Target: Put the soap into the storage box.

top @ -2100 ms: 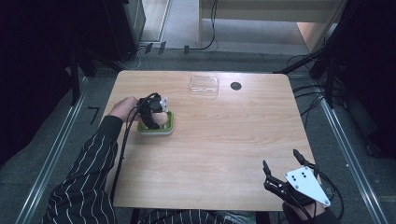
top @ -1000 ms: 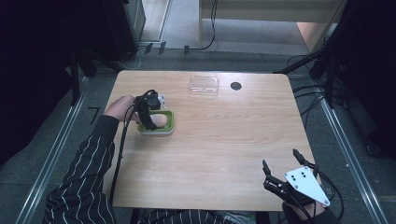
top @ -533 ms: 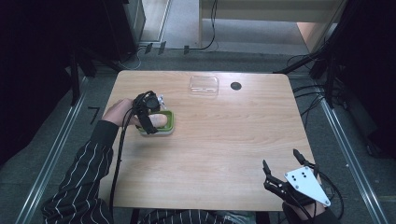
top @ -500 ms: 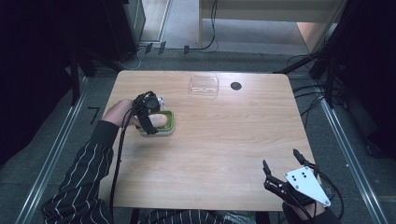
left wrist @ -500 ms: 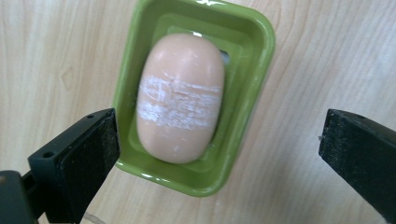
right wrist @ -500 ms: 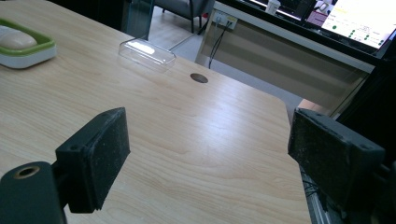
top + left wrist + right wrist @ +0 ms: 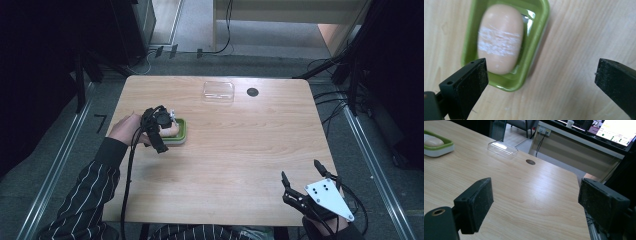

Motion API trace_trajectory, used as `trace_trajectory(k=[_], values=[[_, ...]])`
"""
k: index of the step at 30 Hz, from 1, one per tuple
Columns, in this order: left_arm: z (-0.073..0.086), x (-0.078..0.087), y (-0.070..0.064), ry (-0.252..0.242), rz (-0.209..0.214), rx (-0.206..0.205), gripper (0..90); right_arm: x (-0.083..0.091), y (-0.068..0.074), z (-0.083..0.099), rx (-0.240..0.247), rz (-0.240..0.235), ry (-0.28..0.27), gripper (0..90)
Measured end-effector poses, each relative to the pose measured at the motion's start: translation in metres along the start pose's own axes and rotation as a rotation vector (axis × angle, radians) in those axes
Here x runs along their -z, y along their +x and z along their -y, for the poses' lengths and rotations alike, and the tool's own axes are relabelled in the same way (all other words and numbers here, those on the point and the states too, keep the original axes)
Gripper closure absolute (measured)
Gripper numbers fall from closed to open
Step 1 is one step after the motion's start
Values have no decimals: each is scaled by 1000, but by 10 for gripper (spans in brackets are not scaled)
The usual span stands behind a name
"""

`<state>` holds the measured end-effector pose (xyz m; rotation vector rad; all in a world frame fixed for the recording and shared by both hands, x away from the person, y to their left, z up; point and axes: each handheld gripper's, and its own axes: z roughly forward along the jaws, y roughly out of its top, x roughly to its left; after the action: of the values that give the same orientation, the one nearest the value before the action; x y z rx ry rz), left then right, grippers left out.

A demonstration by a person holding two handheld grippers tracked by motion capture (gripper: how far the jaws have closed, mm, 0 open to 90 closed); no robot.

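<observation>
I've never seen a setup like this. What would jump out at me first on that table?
Probably the green dish with a pale bar of soap lying in it, on the table's left side, with the left gripper held open just above it. Farther back sits a clear plastic lid, and the right gripper waits open at the near right corner.

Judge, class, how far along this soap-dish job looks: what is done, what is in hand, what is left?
Done: the soap bar lies in the green dish. In hand: nothing; the left gripper hangs open above the dish, and the right gripper rests open near the table's front edge. Probably left: the clear lid lies apart, towards the far edge.
</observation>
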<state>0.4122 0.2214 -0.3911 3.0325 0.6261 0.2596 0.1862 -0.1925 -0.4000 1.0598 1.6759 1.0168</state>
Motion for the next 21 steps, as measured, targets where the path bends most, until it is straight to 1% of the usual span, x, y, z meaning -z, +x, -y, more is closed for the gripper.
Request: trace_trajectory(k=[2, 6, 9, 10, 11, 12, 15, 16, 17, 19, 21], values=[[2, -1, -4, 5, -2, 15, 0, 0, 0, 0, 1, 0, 0, 135], [7, -1, -12, 5, 9, 42, 0, 0, 0, 0, 1, -1, 0, 134], [11, -2, -20, 2, 16, 62, 0, 0, 0, 0, 0, 0, 0, 134], [11, -2, -23, 9, 20, 68, 0, 0, 0, 0, 0, -2, 0, 134], [12, -2, -25, 8, 23, 63, 0, 0, 0, 0, 0, -2, 1, 135], [12, -2, -28, 8, 25, 68, 0, 0, 0, 0, 0, -2, 1, 134], [12, -4, -36, 25, 30, 59, 0, 0, 0, 0, 0, -2, 1, 134], [12, -5, -39, 21, 31, 64, 0, 0, 0, 0, 0, -2, 1, 135], [12, -5, -41, 30, 34, 56, 0, 0, 0, 0, 0, -3, 1, 134], [12, -7, -45, 35, 30, 65, 0, 0, 0, 0, 0, -2, 0, 134], [12, -9, -50, 47, 36, 57, 0, 0, -1, 0, 1, -2, -2, 134]])
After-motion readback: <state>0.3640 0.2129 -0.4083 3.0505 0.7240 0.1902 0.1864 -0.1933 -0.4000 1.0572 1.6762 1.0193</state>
